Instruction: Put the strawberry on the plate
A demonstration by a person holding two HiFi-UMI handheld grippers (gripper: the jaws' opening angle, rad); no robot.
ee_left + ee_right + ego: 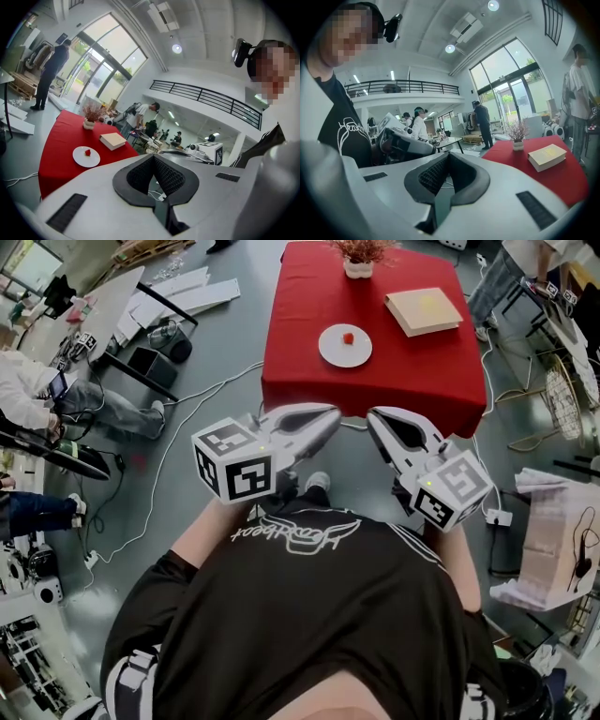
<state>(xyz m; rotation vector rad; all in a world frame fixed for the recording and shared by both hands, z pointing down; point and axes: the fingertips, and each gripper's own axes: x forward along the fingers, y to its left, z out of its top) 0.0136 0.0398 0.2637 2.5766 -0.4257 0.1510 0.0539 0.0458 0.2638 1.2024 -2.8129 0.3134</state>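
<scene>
A small red strawberry (348, 337) lies on a round white plate (332, 351) near the middle of a red-clothed table (300, 334). The left gripper view shows the same strawberry (87, 152) on the plate (79, 159). My left gripper (330, 414) and right gripper (374, 415) hang side by side in front of my chest, short of the table's near edge and over the floor. Both are shut with nothing between their jaws, as the left gripper (154, 156) and right gripper (449, 156) show in their own views.
On the table stand a tan book (423, 311) at the right and a potted plant (358, 257) at the far edge. Cables (178, 427) trail over the grey floor. People and benches stand at the left and right. A white box (553, 540) sits by my right side.
</scene>
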